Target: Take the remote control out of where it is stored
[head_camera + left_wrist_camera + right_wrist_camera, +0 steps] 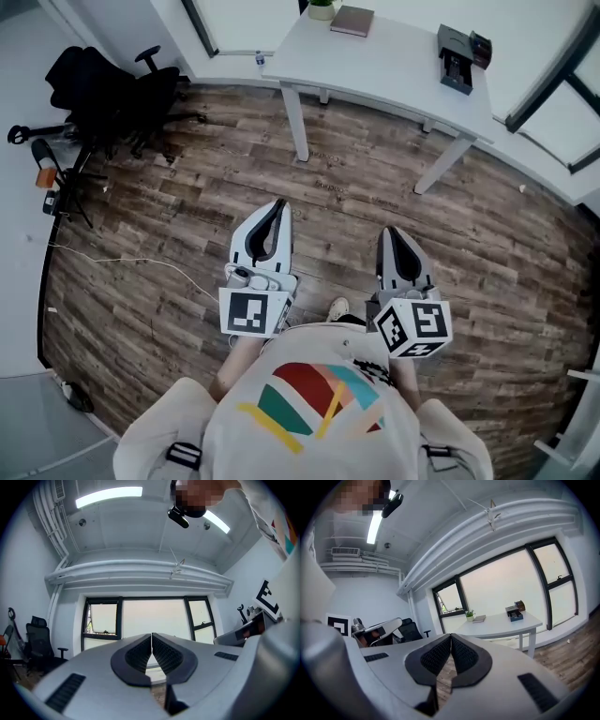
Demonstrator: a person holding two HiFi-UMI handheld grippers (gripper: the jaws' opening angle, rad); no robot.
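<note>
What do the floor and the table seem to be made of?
Floor: wood-look planks, matte brown, with grain and seams; real wood or laminate, I cannot tell. Table: smooth plain white top and legs, likely laminated or painted board.

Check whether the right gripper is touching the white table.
Apart. Head view shows bare floor between the right gripper and the table; right gripper view shows the table far past its shut fingers.
</note>
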